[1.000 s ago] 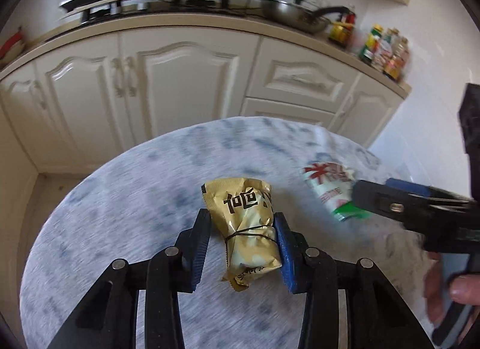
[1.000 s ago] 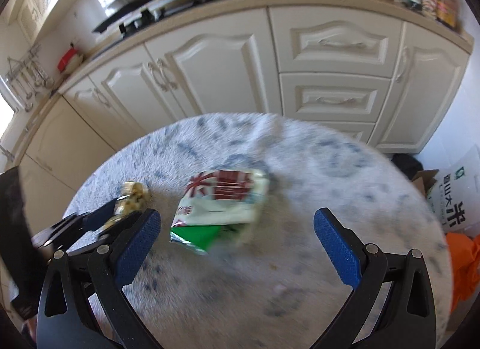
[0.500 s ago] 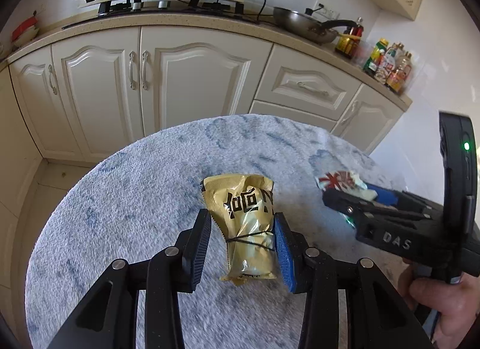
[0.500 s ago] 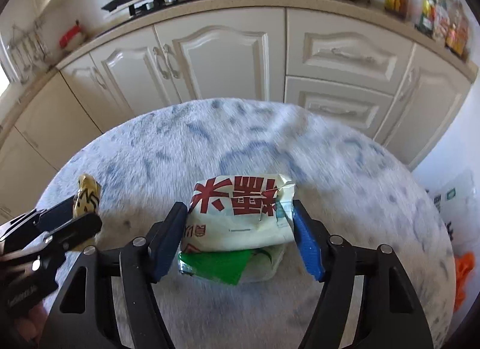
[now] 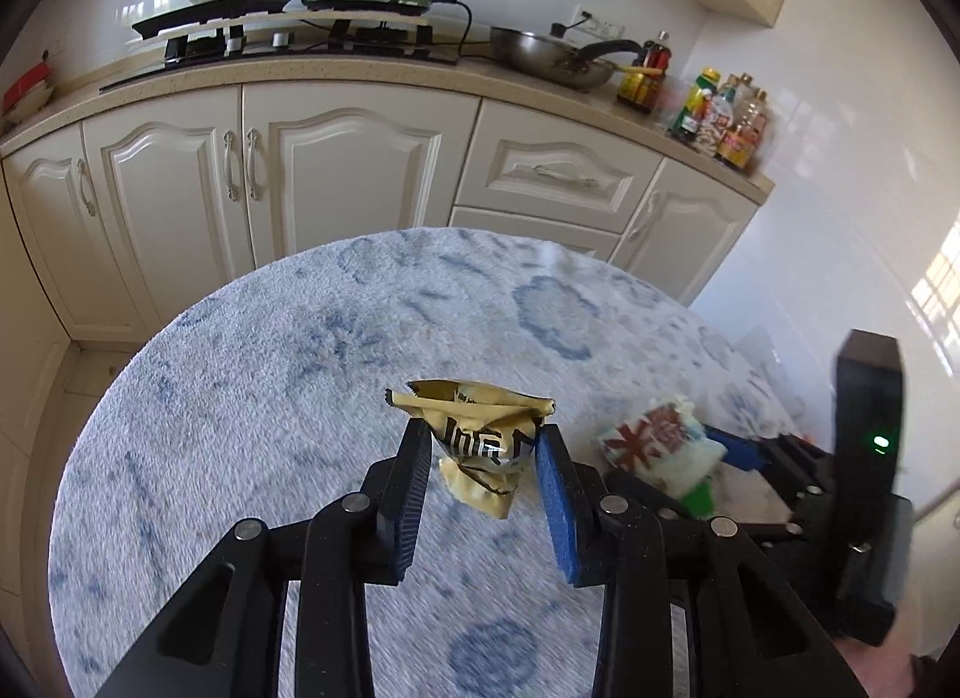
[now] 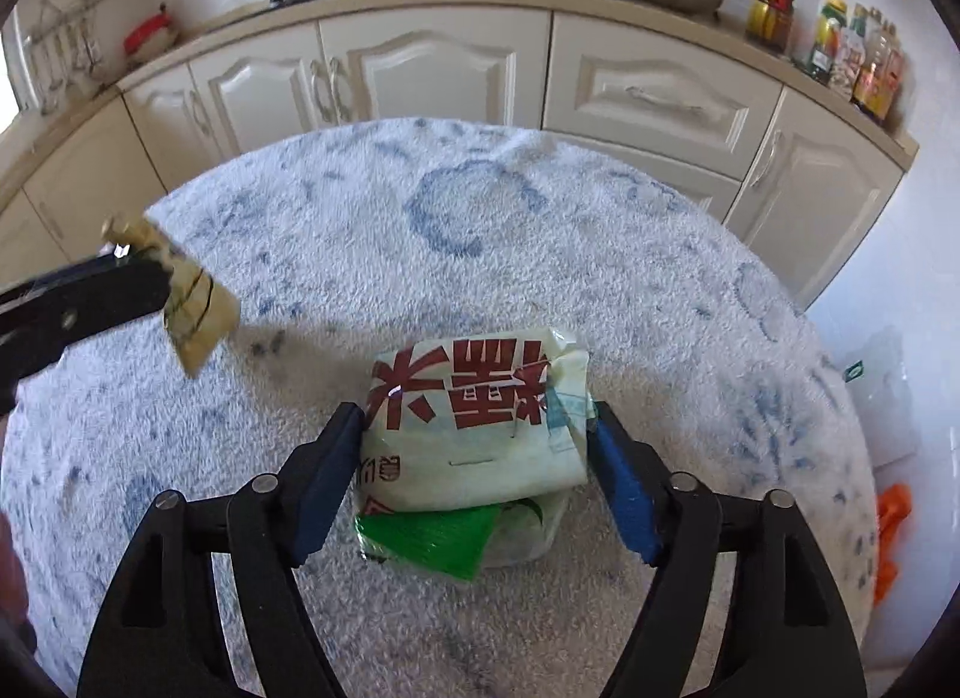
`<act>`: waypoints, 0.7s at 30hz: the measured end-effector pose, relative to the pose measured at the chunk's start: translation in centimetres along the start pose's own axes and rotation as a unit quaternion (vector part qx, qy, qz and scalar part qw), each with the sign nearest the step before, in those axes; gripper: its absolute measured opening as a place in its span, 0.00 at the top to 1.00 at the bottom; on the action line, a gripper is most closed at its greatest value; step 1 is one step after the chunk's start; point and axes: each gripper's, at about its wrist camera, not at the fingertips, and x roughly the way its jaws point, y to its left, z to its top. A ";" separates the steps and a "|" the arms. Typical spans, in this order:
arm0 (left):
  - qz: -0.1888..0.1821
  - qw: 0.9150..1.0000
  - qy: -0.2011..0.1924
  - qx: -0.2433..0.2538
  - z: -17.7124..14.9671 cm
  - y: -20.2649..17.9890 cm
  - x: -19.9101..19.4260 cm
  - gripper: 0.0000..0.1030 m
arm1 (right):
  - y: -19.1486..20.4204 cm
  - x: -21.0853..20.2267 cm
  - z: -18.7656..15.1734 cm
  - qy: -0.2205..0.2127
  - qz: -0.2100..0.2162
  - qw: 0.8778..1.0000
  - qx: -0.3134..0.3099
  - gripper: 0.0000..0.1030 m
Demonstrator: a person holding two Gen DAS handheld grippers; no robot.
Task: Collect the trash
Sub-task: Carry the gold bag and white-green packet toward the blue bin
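My left gripper (image 5: 483,446) is shut on a crumpled gold snack wrapper (image 5: 480,446) and holds it lifted above the round table (image 5: 240,398). The wrapper also shows in the right wrist view (image 6: 195,314), hanging from the left gripper's fingers (image 6: 84,308). My right gripper (image 6: 477,440) is shut on a white and green bag with red characters (image 6: 474,416), which rests on the table (image 6: 540,218). That bag shows in the left wrist view (image 5: 660,440) too, at the right.
The table has a fluffy white and blue cover. Behind it are cream kitchen cabinets (image 5: 300,170) and a counter with a pan (image 5: 552,56) and bottles (image 5: 720,116). An orange item (image 6: 888,542) lies on the floor at the right.
My left gripper has lifted the gold wrapper off the table and it now hangs crumpled. My right gripper closed on the white and green bag from open.
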 end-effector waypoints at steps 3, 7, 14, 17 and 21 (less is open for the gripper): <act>-0.001 1.000 -0.005 0.002 -0.6 -0.7 -1.3 0.69 | -0.2 -0.4 -0.1 0.007 0.007 1.000 0.003 0.33; 0.003 1.000 -0.003 0.003 -1.5 -1.2 -2.4 0.70 | -0.7 -1.8 -1.4 0.006 0.031 0.999 0.021 0.33; -0.008 1.000 -0.017 0.018 -2.2 -4.0 -5.1 0.70 | -2.5 -5.9 -2.5 -0.024 0.039 0.998 0.051 0.33; -0.021 0.999 -0.032 0.032 -2.0 -5.7 -6.5 0.70 | -3.8 -8.5 -2.6 -0.047 0.038 0.996 0.063 0.33; -0.045 0.996 -0.050 0.055 -1.8 -8.4 -8.4 0.70 | -5.7 -11.9 -2.8 -0.077 0.031 0.993 0.078 0.33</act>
